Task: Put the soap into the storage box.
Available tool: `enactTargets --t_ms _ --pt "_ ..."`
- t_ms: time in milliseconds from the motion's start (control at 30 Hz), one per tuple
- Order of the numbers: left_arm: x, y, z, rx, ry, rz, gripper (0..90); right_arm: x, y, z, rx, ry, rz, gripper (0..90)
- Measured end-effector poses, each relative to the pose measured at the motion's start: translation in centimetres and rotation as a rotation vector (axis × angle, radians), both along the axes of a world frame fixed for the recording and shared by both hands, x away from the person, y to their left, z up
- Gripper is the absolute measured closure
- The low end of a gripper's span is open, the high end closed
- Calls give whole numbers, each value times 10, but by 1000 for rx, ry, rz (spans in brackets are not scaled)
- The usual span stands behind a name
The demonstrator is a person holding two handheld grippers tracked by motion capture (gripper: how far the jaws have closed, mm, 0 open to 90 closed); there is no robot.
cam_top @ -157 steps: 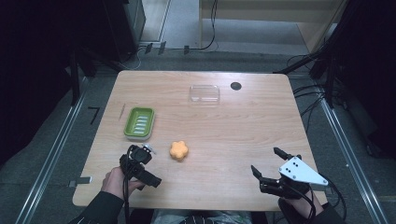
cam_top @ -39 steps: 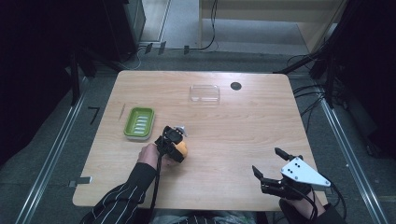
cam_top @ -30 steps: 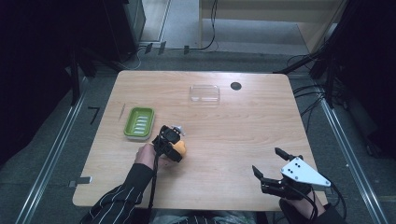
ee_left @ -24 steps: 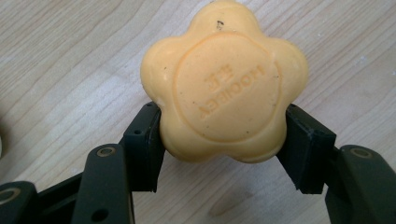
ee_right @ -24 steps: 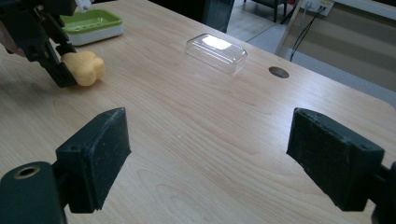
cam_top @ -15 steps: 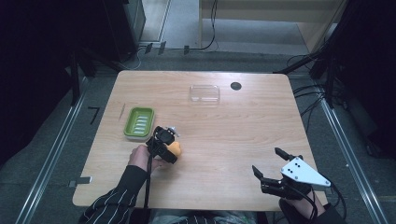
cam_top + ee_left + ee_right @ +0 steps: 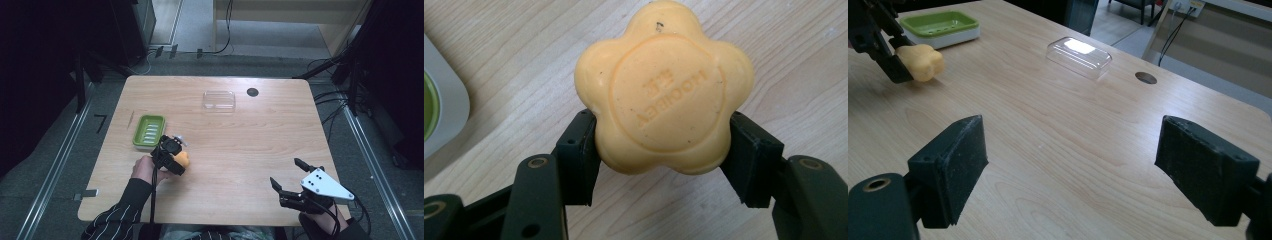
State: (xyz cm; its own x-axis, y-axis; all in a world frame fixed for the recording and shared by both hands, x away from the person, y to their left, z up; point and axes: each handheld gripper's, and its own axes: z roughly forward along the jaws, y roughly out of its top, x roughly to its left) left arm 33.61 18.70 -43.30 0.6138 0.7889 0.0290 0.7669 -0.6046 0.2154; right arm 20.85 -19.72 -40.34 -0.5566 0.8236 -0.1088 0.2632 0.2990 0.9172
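Gripping soap across its lobed sides, left gripper jaws clamped on it, just right of green dish, low over counter. Probably firm, light, waxy-slick; safest held at the notches between lobes. Farther right, clear lid; right gripper jaws wide apart, empty.
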Motion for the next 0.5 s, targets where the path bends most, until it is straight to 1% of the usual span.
enactTargets --t_ms 133,267,367,500 --pt "-2 2 1 -4 -1 8 394 0 0 0 -3 3 1 134" --pt "-2 4 2 4 -3 4 394 0 0 0 1 2 1 134" --pt "-3 6 3 -3 -5 9 394 1 0 0 -2 2 1 134" --pt "-4 8 5 1 -3 7 394 1 0 0 -2 3 1 134"
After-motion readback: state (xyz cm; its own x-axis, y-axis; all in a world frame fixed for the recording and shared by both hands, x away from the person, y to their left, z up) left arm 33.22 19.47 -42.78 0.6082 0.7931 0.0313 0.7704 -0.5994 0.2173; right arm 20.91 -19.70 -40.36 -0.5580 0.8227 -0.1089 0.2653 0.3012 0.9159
